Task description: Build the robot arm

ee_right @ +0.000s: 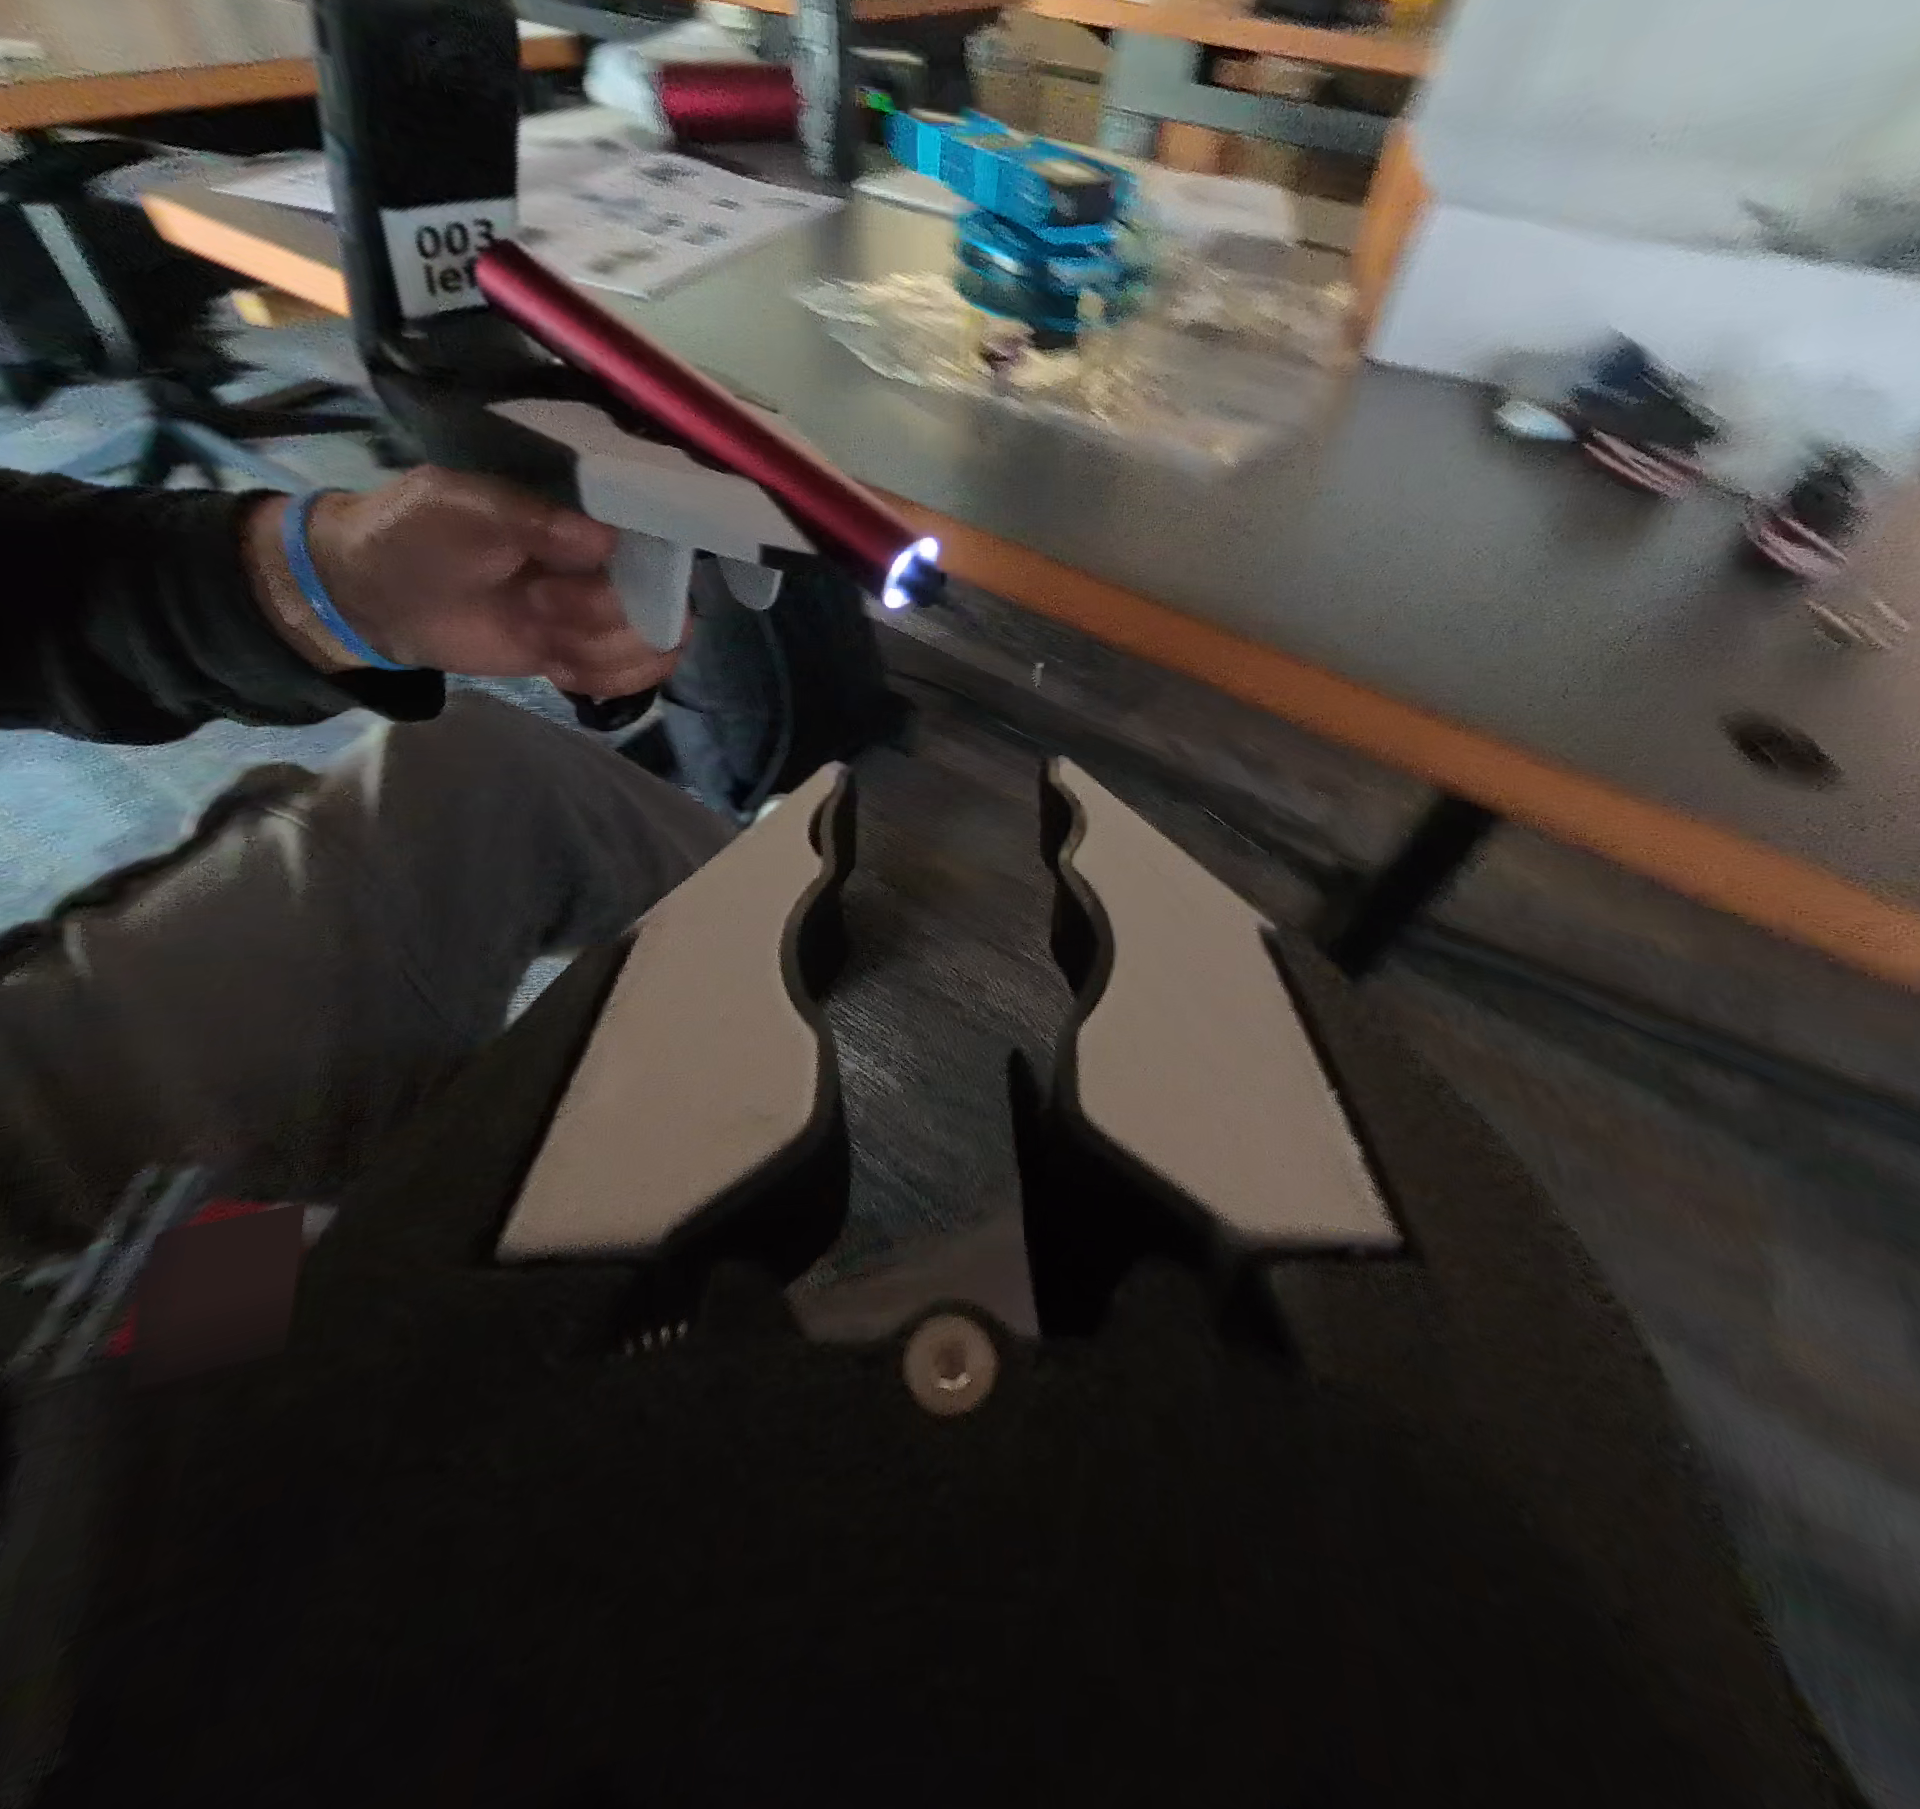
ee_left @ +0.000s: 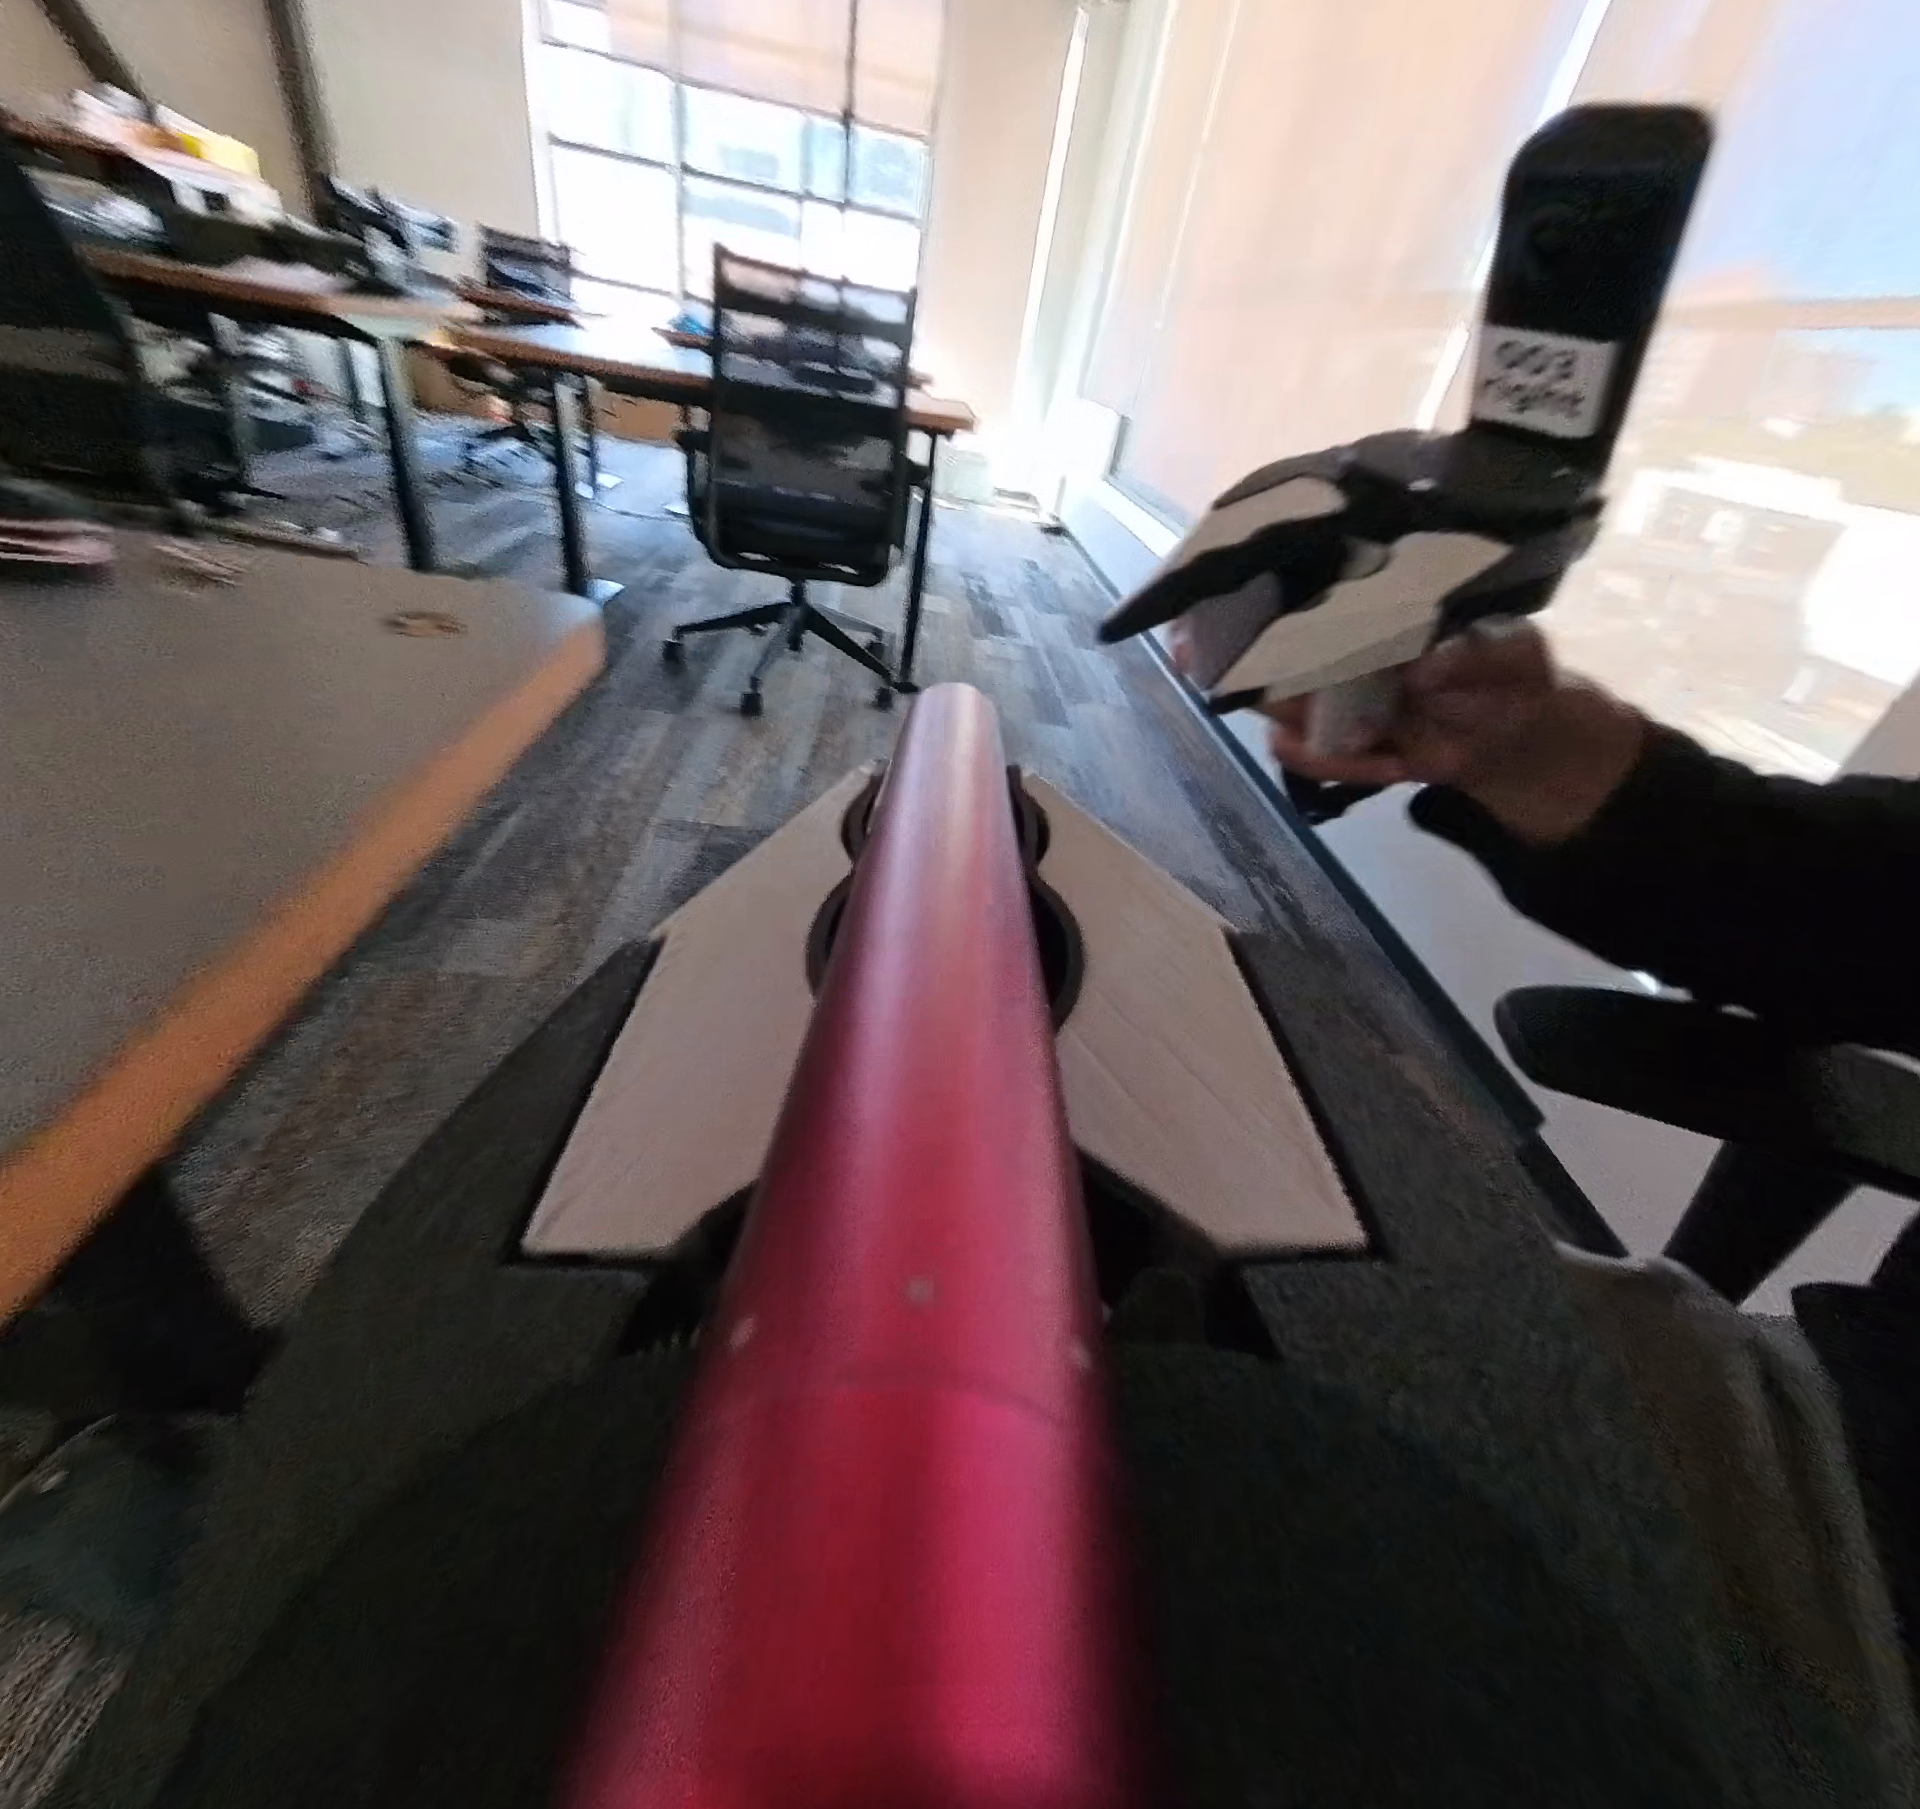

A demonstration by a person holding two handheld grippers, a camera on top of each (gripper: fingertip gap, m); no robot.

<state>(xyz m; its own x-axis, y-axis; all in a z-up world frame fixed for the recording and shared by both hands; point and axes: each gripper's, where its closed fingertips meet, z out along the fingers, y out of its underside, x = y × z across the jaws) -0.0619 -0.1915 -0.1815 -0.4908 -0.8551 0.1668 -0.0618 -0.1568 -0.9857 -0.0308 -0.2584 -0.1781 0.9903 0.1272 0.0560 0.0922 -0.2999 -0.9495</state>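
Here, left tongs [ee_left: 945, 803] clamp a red tube [ee_left: 914, 1188]; right tongs [ee_right: 945, 803] gape beside the desk [ee_right: 1351, 554].

Left wrist view: close along its own fingers and a red metal tube [ee_left: 940, 1084], facing down an office toward a black chair [ee_left: 800, 471] and windows. Right wrist view: low, aimed left at a grey desk [ee_right: 1351, 554]. Shared: each view catching the other gripper.
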